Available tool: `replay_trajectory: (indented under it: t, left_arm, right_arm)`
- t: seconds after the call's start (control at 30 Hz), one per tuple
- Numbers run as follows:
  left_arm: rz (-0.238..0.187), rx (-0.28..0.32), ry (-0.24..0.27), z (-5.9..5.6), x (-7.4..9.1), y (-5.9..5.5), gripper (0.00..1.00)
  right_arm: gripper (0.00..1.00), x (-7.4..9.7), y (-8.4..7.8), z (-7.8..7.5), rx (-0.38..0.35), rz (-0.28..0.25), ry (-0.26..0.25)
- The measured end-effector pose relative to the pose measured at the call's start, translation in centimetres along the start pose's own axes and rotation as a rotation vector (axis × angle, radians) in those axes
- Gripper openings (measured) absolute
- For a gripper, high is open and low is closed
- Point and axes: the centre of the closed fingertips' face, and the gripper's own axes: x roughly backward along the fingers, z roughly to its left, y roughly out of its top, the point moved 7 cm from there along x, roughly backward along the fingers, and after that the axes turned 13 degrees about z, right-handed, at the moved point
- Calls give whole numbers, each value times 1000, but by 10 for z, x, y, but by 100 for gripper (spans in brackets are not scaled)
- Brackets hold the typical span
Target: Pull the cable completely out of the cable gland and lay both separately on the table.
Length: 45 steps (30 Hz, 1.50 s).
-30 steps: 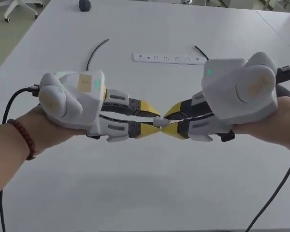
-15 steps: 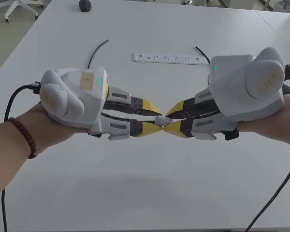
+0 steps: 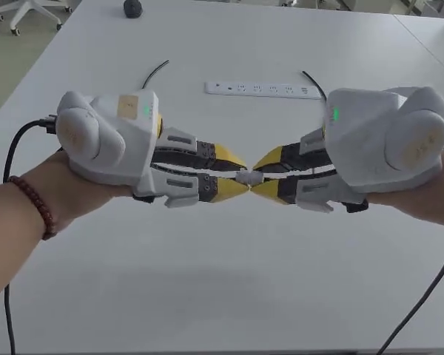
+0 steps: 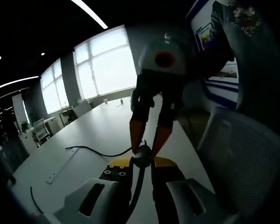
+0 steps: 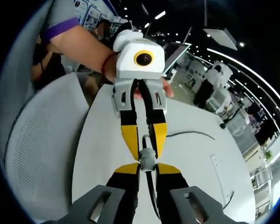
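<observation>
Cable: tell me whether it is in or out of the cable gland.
In. In the right gripper view the black cable runs out of both ends of the grey cable gland.

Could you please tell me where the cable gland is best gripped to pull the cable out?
Grip the cable gland across its body, likely jaws closing from opposite sides, square to the cable, which runs through it; that keeps its exit free.
</observation>
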Motion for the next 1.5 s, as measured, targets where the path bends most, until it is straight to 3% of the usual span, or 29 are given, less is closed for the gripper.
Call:
replay_trajectory:
  t: [0.07,0.33,0.47,0.67,0.77,0.83,0.87,1.0,1.17,1.47,1.5]
  left_arm:
    - [-11,33,0,1,1,0,16]
    - [-7,68,-7,1,2,-1,15]
    - [27,8,-5,-3,-1,0,15]
    - [41,-16,6,-2,0,2,15]
    - [15,109,-14,1,3,2,15]
    - [7,115,-11,4,4,2,15]
    - [9,173,-35,3,3,1,15]
    - [-7,250,-57,8,4,0,15]
    - [-20,330,-78,10,2,-1,15]
    - [-115,558,-160,17,8,2,15]
    - [-120,555,-161,18,8,1,15]
  right_arm:
    - [7,1,1,0,33,-8,-31]
    - [7,1,1,0,72,-7,-65]
    - [8,-1,-2,1,27,7,-22]
    - [7,-1,-1,0,30,10,-26]
    - [7,1,3,0,93,12,-80]
    - [6,2,4,-1,151,14,-120]
    - [6,1,5,2,170,27,-124]
    - [6,2,7,3,293,43,-210]
    - [6,1,6,6,345,50,-258]
    - [6,9,10,4,491,23,-392]
    - [6,9,10,4,510,25,-401]
